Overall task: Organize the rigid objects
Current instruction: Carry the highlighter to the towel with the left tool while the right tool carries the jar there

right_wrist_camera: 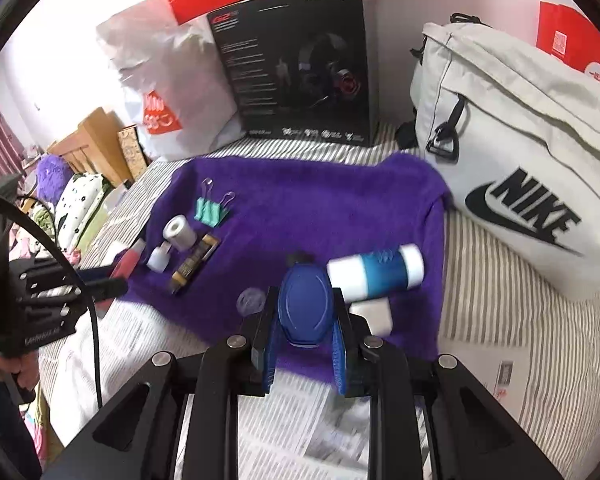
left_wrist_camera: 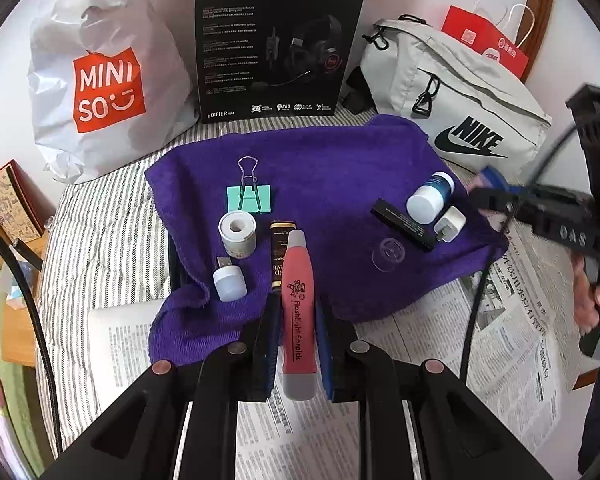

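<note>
I'm carrying: left gripper clamps the red earpick, right gripper clamps a blue bottle; next, placing both on the purple towel.

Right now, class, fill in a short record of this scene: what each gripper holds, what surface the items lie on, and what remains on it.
left gripper: shut on pink flashlight earpick
right gripper: shut on blue oval object
surface: purple towel over striped bedding
left side of towel: green binder clip, tape roll, small USB light
right side of towel: white and blue bottle, white charger plug, black stick
</note>
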`<move>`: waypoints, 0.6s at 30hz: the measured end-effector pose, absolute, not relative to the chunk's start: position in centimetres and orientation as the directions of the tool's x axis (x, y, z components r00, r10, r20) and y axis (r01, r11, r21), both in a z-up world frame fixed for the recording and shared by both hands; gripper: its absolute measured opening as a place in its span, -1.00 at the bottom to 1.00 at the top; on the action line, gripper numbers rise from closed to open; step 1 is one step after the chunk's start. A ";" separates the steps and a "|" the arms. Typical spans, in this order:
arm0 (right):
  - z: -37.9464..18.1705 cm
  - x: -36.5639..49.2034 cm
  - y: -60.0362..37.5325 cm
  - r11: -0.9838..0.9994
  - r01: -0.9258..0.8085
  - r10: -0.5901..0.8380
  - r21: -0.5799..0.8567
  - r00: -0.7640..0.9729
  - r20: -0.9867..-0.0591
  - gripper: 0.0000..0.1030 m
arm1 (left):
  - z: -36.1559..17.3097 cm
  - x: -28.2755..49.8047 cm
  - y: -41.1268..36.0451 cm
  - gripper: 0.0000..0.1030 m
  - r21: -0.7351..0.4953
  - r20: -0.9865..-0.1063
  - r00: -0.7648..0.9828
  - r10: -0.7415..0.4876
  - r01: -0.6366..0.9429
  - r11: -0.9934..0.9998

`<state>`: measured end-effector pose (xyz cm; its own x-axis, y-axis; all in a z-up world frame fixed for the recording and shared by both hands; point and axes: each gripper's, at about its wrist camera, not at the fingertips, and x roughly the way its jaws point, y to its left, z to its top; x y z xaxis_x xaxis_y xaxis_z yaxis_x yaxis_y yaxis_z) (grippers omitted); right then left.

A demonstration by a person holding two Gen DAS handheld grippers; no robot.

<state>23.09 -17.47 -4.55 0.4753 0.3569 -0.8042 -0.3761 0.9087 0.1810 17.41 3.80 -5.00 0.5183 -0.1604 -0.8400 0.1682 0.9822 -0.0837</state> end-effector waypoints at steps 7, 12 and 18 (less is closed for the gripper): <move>-6.2 28.3 -17.6 0.924 -0.335 0.335 0.185 0.473 -0.815 -0.56 | -6.1 19.4 3.6 -0.68 -0.098 -0.852 0.495 -0.173 0.174 0.980; -7.8 31.3 -17.2 0.930 -0.328 0.309 0.164 0.459 -0.833 -0.57 | -6.7 20.6 3.6 -0.68 -0.109 -0.856 0.484 -0.183 0.177 0.978; -10.4 33.9 -16.5 0.936 -0.324 0.268 0.134 0.413 -0.870 -0.57 | -7.3 21.6 3.6 -0.68 -0.113 -0.867 0.463 -0.184 0.178 0.978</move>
